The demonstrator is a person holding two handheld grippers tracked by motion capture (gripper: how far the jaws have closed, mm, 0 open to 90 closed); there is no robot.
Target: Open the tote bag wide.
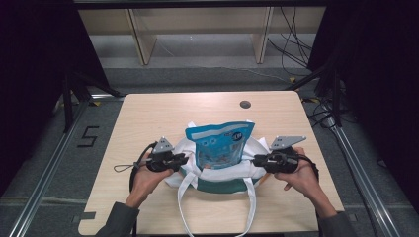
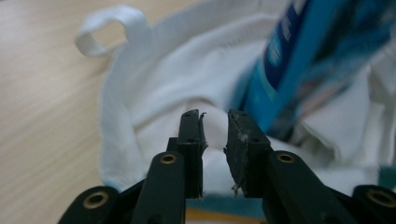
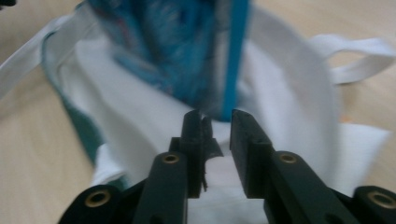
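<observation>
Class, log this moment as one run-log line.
scene: blue pouch upright in white tote | left gripper: at tote's left rim, open | right gripper: at right rim, open | table

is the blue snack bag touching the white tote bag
Touching. In the high view the blue snack bag stands inside the white tote bag, its lower part sunk into the cloth.

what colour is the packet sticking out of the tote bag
Blue, with a lighter printed front; the packet shows best in the high view.
</observation>
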